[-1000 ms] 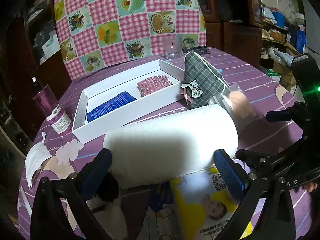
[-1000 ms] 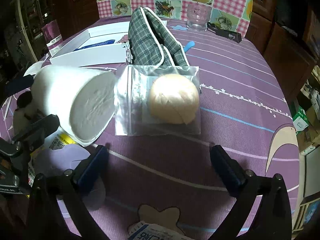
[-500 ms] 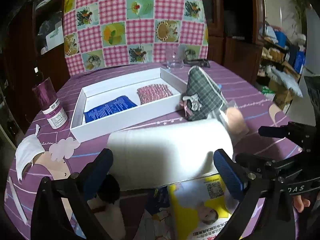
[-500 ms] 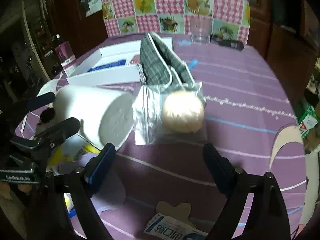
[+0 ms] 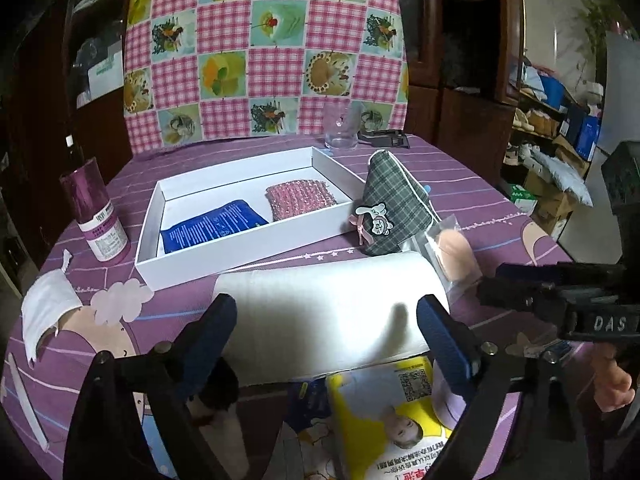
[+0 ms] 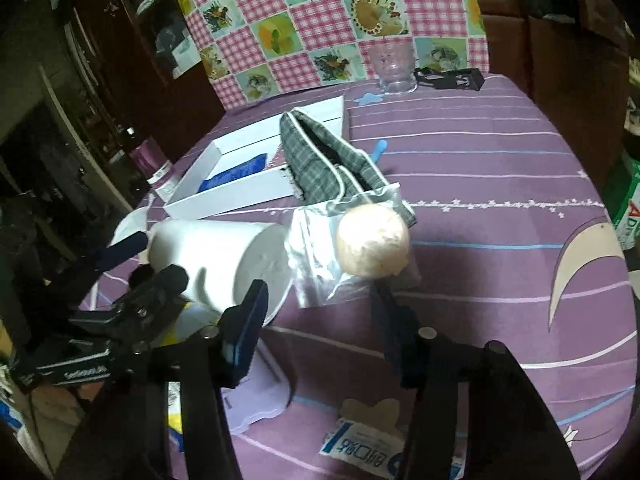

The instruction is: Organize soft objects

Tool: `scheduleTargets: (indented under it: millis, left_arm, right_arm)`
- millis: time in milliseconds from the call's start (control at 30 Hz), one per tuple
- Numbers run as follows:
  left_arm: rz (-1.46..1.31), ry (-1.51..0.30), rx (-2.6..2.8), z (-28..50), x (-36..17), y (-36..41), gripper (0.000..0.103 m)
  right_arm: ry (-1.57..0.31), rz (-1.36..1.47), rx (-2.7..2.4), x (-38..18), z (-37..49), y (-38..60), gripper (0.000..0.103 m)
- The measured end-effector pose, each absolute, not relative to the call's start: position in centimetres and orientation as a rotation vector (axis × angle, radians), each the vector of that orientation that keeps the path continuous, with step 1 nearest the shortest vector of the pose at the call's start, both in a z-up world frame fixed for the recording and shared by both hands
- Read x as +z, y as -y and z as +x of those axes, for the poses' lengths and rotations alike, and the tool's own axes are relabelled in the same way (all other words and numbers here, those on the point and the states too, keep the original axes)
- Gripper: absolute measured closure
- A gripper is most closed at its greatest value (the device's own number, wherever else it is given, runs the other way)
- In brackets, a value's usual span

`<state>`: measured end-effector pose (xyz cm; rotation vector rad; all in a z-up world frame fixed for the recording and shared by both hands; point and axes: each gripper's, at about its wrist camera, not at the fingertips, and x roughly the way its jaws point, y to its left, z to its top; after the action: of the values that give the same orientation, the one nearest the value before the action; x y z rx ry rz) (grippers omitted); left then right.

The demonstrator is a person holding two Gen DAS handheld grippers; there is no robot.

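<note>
The white paper roll [image 5: 332, 312] lies on its side on the tabletop [image 5: 460, 176], near the camera, with its long axis running left to right; in the right wrist view its flat end [image 6: 260, 268] faces the bagged sponge. The left hand-held gripper [image 5: 332, 320] straddles the roll, one blue pad [image 5: 210, 332] at each end. Its jaws are closing, still wide; contact with the roll ends cannot be confirmed.

The right hand-held gripper [image 6: 320, 320] is closing, jaws about half open, with the near edge of a clear zip bag [image 6: 320, 256] between them; no pad presses on it. The bag holds a round beige sponge [image 6: 372, 240].

A grey plaid pouch [image 5: 390, 204] stands tilted just beyond the bag, against the white tray [image 5: 232, 252]. The tray holds a blue pack [image 5: 212, 228] on the left and a pink knitted piece [image 5: 300, 198] on the right.

The tabletop carries a purple striped cloth. A purple bottle [image 5: 96, 208] stands left of the tray, a clear glass [image 5: 342, 128] at the far edge. A pink checked cloth [image 5: 264, 48] hangs behind, among dark wooden cabinets.
</note>
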<state>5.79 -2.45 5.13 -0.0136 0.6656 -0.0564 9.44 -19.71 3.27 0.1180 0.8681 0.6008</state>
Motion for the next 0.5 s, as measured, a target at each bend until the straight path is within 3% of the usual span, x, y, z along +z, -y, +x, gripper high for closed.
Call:
scheduleTargets:
  millis: [167,500]
  left_arm:
    - [-0.05,-0.68,-0.049,5.5,5.6,1.8,0.021]
    - [-0.08,-0.661,-0.045,1.8,6.6,1.3,0.021]
  right_arm:
    - [-0.897,0.072,0.677,3.4,8.4,18.5,0.049]
    - [-0.912,-0.018,0.713,3.3,6.2,17.3,0.049]
